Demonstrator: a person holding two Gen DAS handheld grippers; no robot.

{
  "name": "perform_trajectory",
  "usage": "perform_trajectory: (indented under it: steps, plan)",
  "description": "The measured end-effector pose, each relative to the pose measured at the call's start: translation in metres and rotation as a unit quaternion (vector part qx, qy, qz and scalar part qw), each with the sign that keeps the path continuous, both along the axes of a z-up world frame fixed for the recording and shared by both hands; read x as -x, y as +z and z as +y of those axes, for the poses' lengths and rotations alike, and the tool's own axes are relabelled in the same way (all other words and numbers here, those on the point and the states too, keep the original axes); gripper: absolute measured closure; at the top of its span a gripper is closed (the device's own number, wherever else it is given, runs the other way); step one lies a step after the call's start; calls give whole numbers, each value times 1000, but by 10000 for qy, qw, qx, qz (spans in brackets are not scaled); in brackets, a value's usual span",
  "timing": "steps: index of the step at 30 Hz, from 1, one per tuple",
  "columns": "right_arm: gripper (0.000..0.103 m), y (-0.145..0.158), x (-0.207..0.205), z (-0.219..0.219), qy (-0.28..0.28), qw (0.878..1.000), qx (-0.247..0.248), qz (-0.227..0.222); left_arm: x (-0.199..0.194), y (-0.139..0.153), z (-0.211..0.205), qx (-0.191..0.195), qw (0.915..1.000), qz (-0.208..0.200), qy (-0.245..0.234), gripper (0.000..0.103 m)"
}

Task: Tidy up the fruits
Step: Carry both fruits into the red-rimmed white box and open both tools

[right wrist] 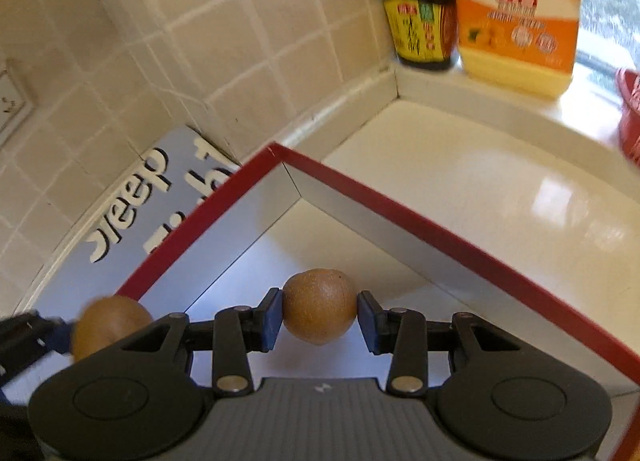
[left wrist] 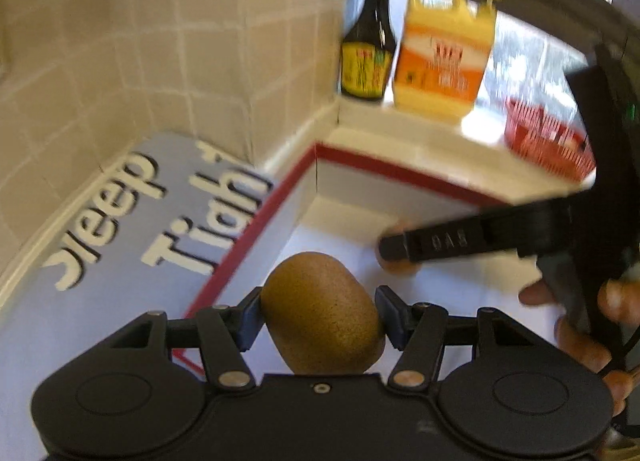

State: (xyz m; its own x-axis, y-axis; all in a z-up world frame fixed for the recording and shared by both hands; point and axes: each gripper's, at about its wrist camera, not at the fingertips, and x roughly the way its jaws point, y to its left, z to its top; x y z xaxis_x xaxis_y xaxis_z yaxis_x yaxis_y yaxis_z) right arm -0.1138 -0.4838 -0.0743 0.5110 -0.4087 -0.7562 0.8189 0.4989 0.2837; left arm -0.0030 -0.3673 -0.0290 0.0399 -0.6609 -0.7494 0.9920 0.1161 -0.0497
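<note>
**Both claws loaded, fruit held above the box**

Now the left gripper (left wrist: 322, 317) clamps an oval, matte brown kiwi (left wrist: 322, 315) with finely speckled skin; its blue pads press both sides. The right gripper (right wrist: 318, 317) pinches a smaller, rounder brown fruit (right wrist: 319, 305), dimpled at the top, between its own blue pads. Both fruits hang over the smooth white floor of a red-rimmed box (right wrist: 420, 221), which sits in a corner of beige tiled wall.

From the left camera, the right gripper reaches in from the right, fingers level, with a bare hand (left wrist: 592, 325) wrapped around its black body.

On the glossy ledge behind stand a dark glass bottle (left wrist: 370, 37), a yellow plastic jug (left wrist: 444, 49) and a red slotted basket (left wrist: 548, 137).
</note>
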Motion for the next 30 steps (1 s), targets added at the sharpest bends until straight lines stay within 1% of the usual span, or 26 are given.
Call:
perform_trajectory:
  steps: [3,6,9,11,12,13,15,16,18,21,23,25,26,28,30]
  plan:
    - [60,-6,-11,-7,63,9999,-107,-60,1,-16,-9,-228,9997,-70,-31,32]
    - [60,-6,-21,-6,100,9999,64,34,3,-24,-14,-350,9993,-94,-48,32]
    - [59,-2,-27,-5,184,9997,132,58,1,-26,-14,-413,9991,-45,-17,32]
    - [58,2,-28,-2,279,9994,217,-17,1,-23,-10,-290,9995,-119,42,33]
    - [57,5,-27,1,287,9992,273,-35,0,-18,-5,-195,9996,-170,63,31]
    - [57,9,-25,3,278,9990,345,-26,0,-11,-1,-120,9997,-185,81,26]
    - [57,21,-20,7,260,9987,444,-68,-4,7,13,84,9997,-185,144,25]
    - [57,29,-15,8,248,9985,471,-161,-7,15,22,181,9994,-200,205,25]
    - [57,49,-1,12,216,9970,632,-396,-15,35,48,412,9982,-229,371,25]
    - [57,81,19,21,115,9930,973,-657,-33,65,101,707,9937,-272,828,25]
    - [56,99,27,26,91,9904,1095,-837,-45,82,142,872,9869,-336,1316,24]
    - [55,115,30,33,149,9878,1168,-1016,-57,96,187,1021,9760,-427,1873,24]
    - [55,122,28,36,229,9867,1173,-1105,-64,103,207,1060,9692,-486,2168,24]
    - [55,132,18,48,510,9839,1171,-1249,-76,112,252,1120,9523,-589,2777,25]
    - [54,139,0,66,879,9802,1231,-1278,-85,118,292,1141,9352,-644,3291,25]
